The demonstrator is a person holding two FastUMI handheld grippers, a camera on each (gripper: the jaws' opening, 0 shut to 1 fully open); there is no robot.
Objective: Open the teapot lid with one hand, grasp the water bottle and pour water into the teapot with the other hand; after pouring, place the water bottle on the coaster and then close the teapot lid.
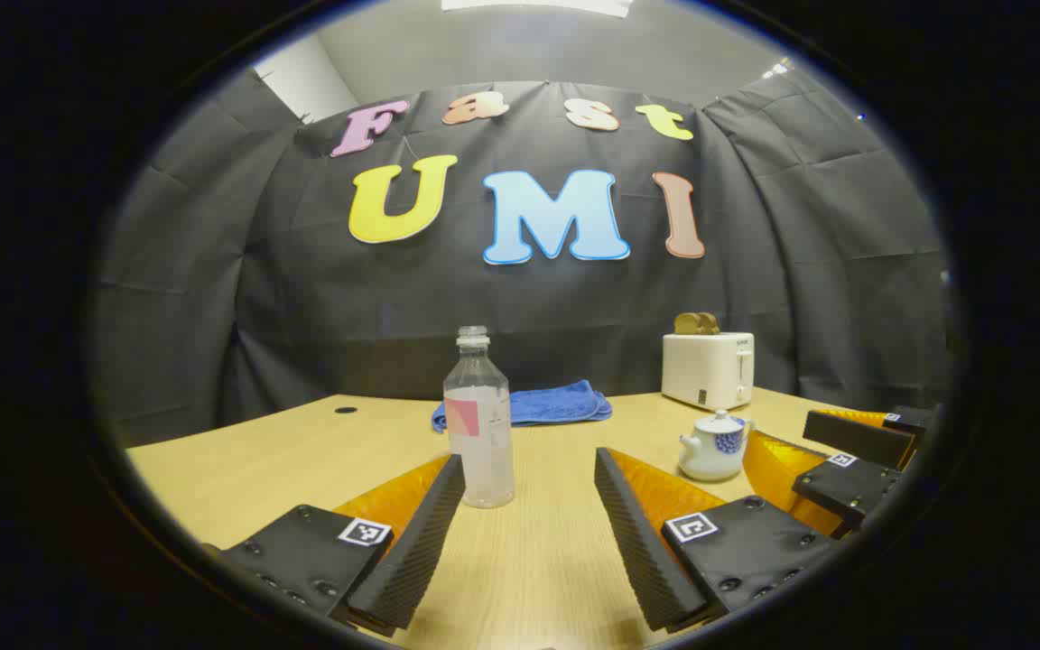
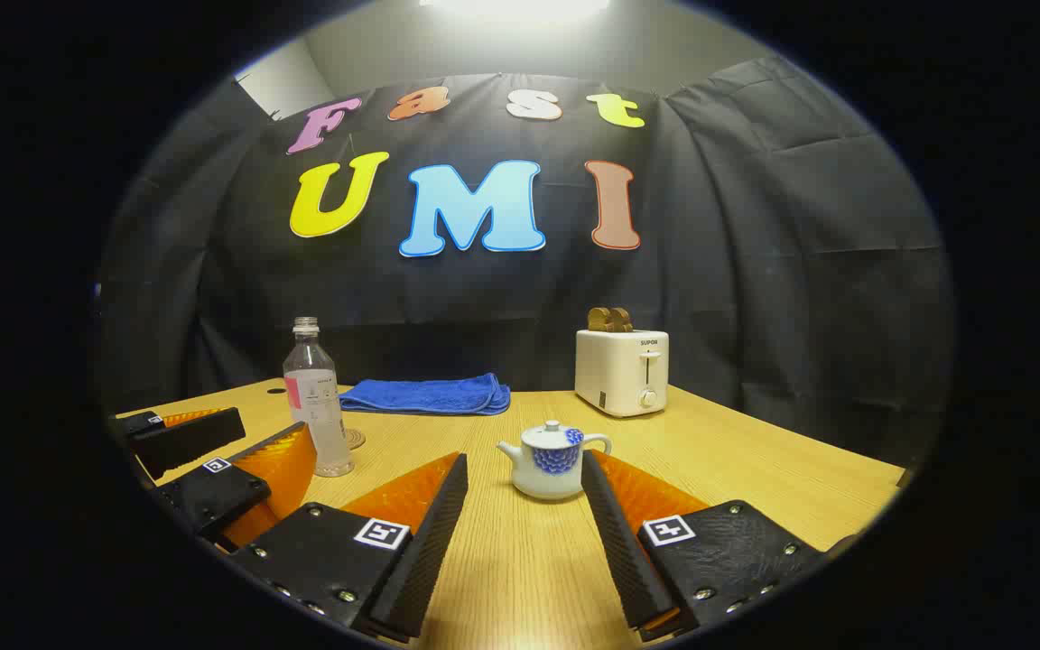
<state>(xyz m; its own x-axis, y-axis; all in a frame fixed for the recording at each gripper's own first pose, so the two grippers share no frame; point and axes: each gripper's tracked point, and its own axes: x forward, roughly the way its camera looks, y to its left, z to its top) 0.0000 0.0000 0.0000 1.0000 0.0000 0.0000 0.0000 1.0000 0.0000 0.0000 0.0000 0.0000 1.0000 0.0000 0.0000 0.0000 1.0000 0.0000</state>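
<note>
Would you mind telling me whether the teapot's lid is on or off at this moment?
On. The lid sits on the teapot, its knob upright on top, and both hand-held grippers are open and clear of it.

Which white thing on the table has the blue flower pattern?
The small teapot, white with blue flowers on its side; the toaster behind it is plain white.

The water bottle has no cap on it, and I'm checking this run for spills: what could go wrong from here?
1. The water bottle stands tall, narrow and uncapped; a push from the open left claw could tip it and spill.
2. The teapot lid knob is small, so the open right claw may slip.
3. The coaster is half hidden behind the bottle, easy to miss.
</note>
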